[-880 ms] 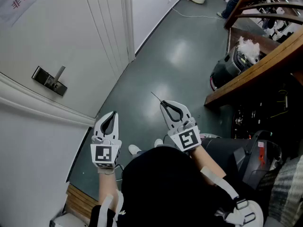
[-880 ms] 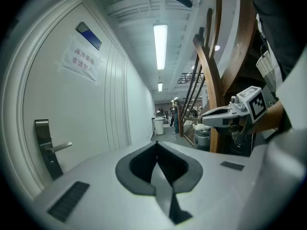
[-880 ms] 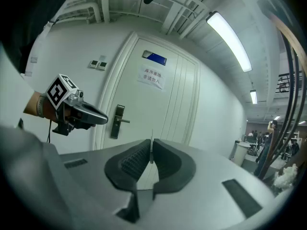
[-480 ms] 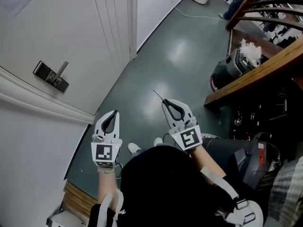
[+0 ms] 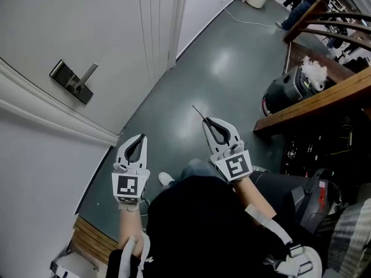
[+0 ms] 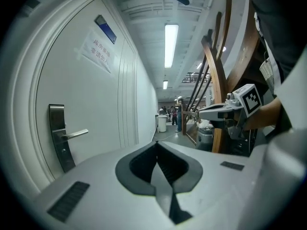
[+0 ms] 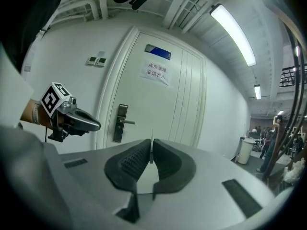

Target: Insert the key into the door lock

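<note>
Key (image 5: 198, 113) pinched edge-on in right claw (image 5: 206, 121), tip projecting, well apart from door lock (image 5: 72, 81). Left claw (image 5: 138, 139) closed, empty. Door notice (image 7: 157, 73), red print: 库房重地 / 非请勿入. Blue plate (image 7: 158, 52) above notice unreadable.

The left tongs (image 5: 138, 139), at seven o'clock in the head view, pointed toward twelve, jaws pressed together with nothing between them. The right tongs (image 5: 207, 121), at five o'clock, pointed toward eleven, jaws pinching a thin key (image 5: 198, 112).
</note>
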